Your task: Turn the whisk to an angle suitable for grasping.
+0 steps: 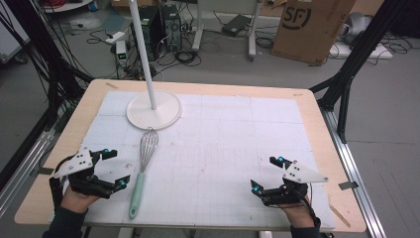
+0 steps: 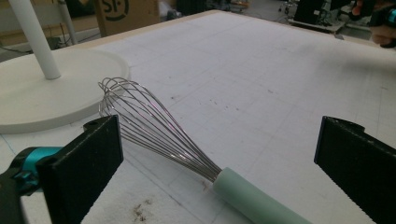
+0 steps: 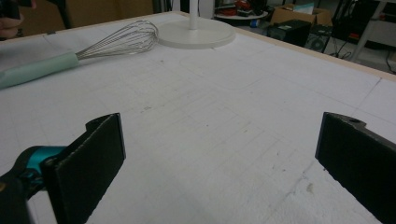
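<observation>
Your whisk [image 1: 142,168] lies flat on the white mat [image 1: 223,148], long axis running near to far: mint handle toward you, wire head pointing away, tip just beside the lamp base [image 1: 153,110]. Your left gripper [image 1: 113,168] sits just left of the handle, jaws spread, empty. Your right gripper [image 1: 268,173] is well apart, also spread, empty

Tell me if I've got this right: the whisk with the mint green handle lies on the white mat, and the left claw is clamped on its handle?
Not quite. The left claw is open and beside the whisk, not touching it, as the high view shows. The whisk does lie on the white mat.
</observation>
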### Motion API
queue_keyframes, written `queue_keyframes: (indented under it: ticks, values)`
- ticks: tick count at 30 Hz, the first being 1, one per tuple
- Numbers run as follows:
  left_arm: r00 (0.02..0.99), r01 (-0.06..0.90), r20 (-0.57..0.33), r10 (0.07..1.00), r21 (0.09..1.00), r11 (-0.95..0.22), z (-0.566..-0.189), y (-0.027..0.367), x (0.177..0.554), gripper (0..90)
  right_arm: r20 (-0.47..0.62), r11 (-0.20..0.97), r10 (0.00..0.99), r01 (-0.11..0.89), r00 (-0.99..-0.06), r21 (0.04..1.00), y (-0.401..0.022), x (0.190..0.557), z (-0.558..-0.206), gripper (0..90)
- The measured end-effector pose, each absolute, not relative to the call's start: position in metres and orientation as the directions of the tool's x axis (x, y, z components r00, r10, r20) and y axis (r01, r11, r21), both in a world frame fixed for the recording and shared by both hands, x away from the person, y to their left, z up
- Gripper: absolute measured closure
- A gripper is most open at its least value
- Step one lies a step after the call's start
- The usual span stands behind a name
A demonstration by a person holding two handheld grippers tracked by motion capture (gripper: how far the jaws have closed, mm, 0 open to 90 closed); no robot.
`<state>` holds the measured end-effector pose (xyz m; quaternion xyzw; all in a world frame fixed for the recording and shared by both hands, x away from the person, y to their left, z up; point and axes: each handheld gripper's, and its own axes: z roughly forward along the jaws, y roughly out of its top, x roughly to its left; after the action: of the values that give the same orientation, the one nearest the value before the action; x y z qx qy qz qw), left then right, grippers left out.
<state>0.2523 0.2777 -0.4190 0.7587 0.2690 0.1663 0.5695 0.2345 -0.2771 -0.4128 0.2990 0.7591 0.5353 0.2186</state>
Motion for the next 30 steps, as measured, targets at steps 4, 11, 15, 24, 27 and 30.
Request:
queue_keyframes:
  ticks: [4,11,15,24,27,30]
  values:
    - [0.798,0.218,-0.048,0.601,0.952,-0.213,-0.418,0.278,0.251,1.7,-0.011,0.243,0.689,0.217,-0.725,0.946,-0.282,0.234,-0.412,0.4]
    - [0.832,0.227,-0.059,0.552,0.943,-0.242,-0.413,0.281,0.252,2.6,-0.01,0.255,0.675,0.22,-0.738,0.942,-0.287,0.232,-0.413,0.4]
    - [0.844,0.226,-0.038,0.535,0.929,-0.292,-0.414,0.281,0.252,6.6,-0.009,0.255,0.667,0.218,-0.745,0.942,-0.287,0.23,-0.413,0.4]
    - [0.879,0.256,-0.031,0.476,0.873,-0.416,-0.416,0.287,0.256,18.3,-0.007,0.268,0.665,0.229,-0.747,0.936,-0.289,0.23,-0.42,0.4]
    - [0.891,0.256,-0.026,0.453,0.853,-0.455,-0.415,0.291,0.257,23.3,-0.011,0.273,0.661,0.227,-0.75,0.935,-0.289,0.231,-0.42,0.4]
    - [0.906,0.241,-0.018,0.423,0.842,-0.483,-0.414,0.294,0.256,25.3,-0.011,0.277,0.659,0.23,-0.752,0.933,-0.288,0.231,-0.42,0.4]
